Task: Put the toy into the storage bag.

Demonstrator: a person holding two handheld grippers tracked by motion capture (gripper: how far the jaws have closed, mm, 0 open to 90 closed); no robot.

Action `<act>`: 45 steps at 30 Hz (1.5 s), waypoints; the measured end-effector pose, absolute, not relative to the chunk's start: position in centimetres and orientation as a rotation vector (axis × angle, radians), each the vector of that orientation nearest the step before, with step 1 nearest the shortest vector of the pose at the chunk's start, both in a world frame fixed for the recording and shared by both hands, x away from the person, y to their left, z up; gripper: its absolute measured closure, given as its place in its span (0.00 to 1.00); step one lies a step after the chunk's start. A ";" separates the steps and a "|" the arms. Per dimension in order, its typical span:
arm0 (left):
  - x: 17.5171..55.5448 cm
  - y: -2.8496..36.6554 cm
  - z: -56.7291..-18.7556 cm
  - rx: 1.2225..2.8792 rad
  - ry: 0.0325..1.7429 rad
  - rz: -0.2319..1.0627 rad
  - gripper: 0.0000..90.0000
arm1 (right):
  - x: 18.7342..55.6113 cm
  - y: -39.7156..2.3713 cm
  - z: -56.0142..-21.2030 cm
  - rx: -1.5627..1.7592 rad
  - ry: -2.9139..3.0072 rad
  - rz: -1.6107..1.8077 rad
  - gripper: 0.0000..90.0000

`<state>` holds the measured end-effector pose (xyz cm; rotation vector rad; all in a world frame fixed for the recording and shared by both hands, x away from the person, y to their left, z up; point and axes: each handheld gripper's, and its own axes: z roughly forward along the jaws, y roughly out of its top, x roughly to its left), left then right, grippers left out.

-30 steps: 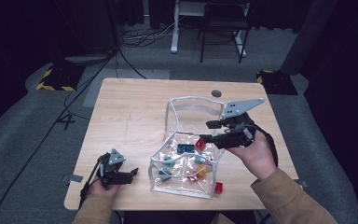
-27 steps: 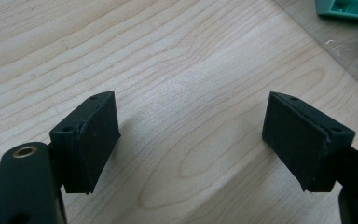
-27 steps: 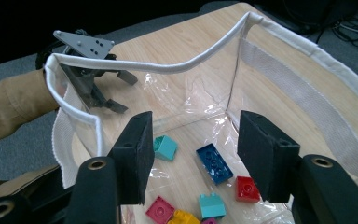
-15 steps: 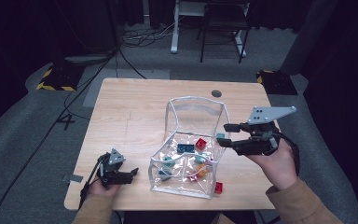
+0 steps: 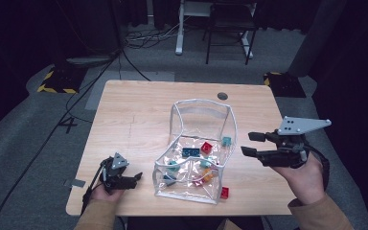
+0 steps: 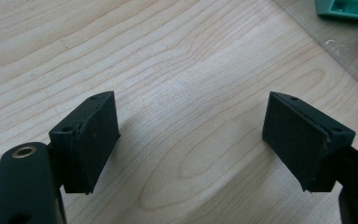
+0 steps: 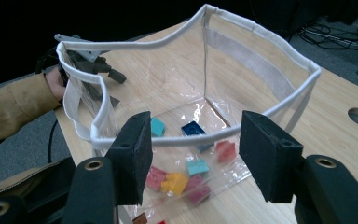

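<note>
A clear soft bin with white trim (image 5: 176, 125) stands open in the middle of the wooden table. Several small bricks lie in it, among them a red one (image 5: 206, 147), a blue one (image 5: 190, 152) and a teal one (image 5: 226, 141). My right gripper (image 5: 247, 143) hovers just right of the bin, pointing at its side. Its jaws have just been opening and nothing is between them. In the right gripper view, the gripper (image 7: 193, 154) faces the bin's rim (image 7: 261, 35). My left gripper (image 5: 135, 179) rests open at the front left over bare wood (image 6: 191, 140).
A loose red brick (image 5: 224, 192) lies on the table against the bin's front right corner. A round cable hole (image 5: 223, 96) sits near the table's far edge. Behind the table are a chair, desk legs and cables on the floor.
My right gripper has drawn back to the right, from above the bin's right edge to beside it, and its jaws stand wider. The left gripper has kept still.
</note>
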<state>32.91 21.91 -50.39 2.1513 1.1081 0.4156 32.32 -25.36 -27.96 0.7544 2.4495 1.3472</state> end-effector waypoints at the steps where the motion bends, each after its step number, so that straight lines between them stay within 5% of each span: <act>1: 32.9 21.9 -50.4 2.151 1.108 0.416 0.21 | 32.2 -25.5 -28.2 0.759 2.450 1.345 0.49; 45: 32.9 21.9 -50.4 2.151 1.110 0.418 0.21 | 30.9 -23.5 -45.6 0.866 2.720 1.134 0.48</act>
